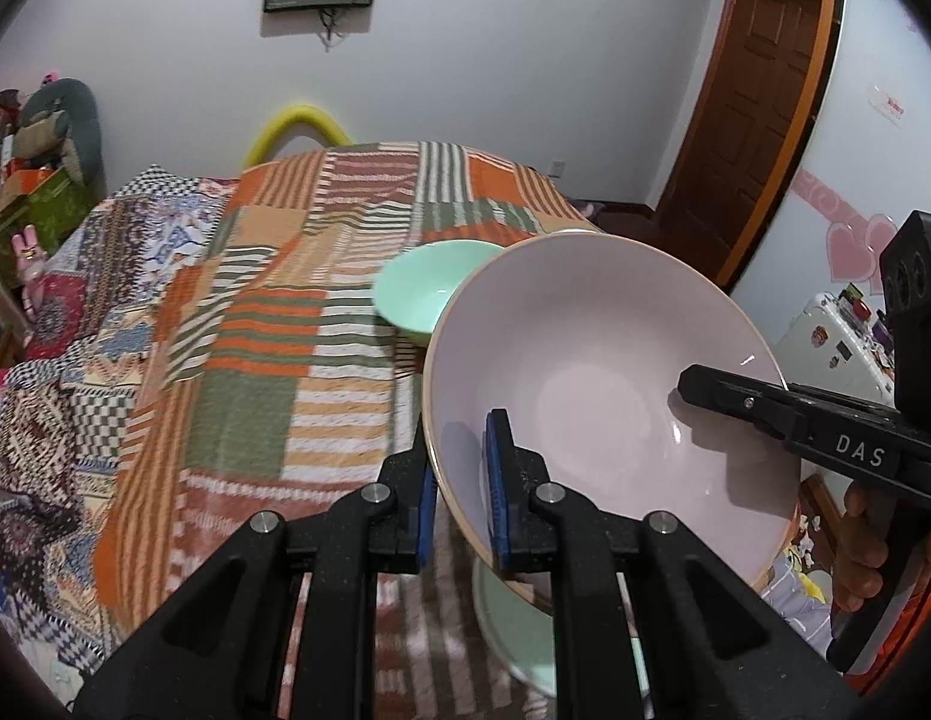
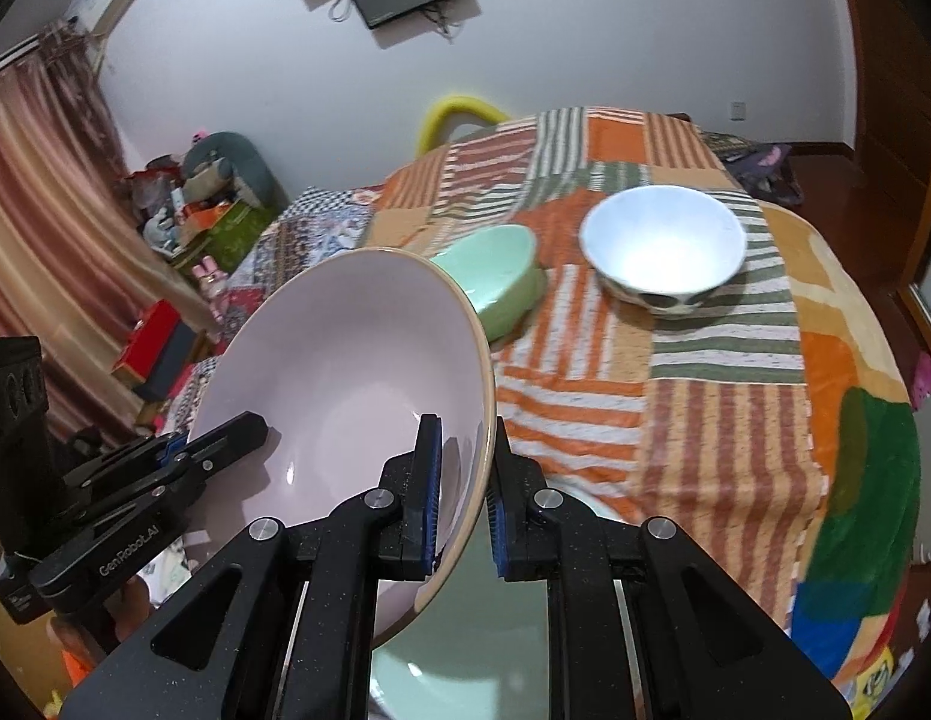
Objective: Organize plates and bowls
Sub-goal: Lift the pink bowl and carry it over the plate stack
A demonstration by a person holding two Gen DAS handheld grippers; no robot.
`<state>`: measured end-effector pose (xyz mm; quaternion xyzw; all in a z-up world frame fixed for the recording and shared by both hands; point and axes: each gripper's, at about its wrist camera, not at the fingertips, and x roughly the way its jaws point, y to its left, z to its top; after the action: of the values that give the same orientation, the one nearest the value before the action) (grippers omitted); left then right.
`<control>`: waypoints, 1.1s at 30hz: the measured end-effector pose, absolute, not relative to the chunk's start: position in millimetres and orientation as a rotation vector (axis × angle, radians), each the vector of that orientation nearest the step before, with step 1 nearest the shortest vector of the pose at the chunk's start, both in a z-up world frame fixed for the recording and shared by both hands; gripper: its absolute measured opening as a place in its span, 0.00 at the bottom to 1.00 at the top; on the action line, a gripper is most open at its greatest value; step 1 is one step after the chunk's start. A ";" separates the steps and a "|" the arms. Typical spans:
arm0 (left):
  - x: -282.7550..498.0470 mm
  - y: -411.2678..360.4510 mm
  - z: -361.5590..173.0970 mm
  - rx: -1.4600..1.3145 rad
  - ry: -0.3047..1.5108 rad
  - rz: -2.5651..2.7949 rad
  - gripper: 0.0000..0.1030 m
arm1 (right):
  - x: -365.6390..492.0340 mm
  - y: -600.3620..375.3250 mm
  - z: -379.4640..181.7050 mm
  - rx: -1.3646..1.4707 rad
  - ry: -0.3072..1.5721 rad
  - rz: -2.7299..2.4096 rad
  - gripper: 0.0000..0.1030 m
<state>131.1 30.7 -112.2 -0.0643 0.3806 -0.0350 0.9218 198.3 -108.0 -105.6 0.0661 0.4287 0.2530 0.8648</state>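
A large pale pink bowl (image 1: 597, 396) (image 2: 357, 372) hangs tilted above the patchwork tablecloth (image 1: 273, 324) (image 2: 705, 396). My left gripper (image 1: 462, 456) is shut on its near rim, one blue pad inside and one outside. My right gripper (image 2: 465, 438) is shut on the opposite rim the same way. Each gripper shows in the other's view: the right gripper (image 1: 705, 387) and the left gripper (image 2: 249, 426). Under the pink bowl lies a pale green plate (image 1: 513, 618) (image 2: 465, 630), partly hidden. A small green bowl (image 1: 429, 288) (image 2: 495, 276) and a white bowl with dark spots (image 2: 663, 246) stand farther back.
A yellow chair back (image 1: 297, 126) rises behind the table. Boxes and toys (image 1: 27, 180) pile up at the left by a curtain (image 2: 39, 252). A wooden door (image 1: 759, 90) and a white fridge (image 1: 837, 336) are at the right. A hand (image 1: 861, 552) grips the right tool.
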 end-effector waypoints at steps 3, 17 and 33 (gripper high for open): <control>115.5 42.9 -108.3 -0.145 0.773 -0.042 0.14 | 190.2 -96.4 -104.2 0.126 0.890 0.560 0.13; 67.3 92.2 -119.9 -0.190 0.785 0.070 0.14 | 164.2 -42.4 -120.0 0.086 0.928 0.672 0.15; 59.1 145.2 -172.6 -0.260 0.879 0.169 0.14 | 156.5 13.1 -160.8 0.019 1.057 0.726 0.15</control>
<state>59.1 145.2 -172.6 -0.1255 0.4236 0.0816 0.8934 156.5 13.1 -160.8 0.0091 0.4928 0.3387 0.8015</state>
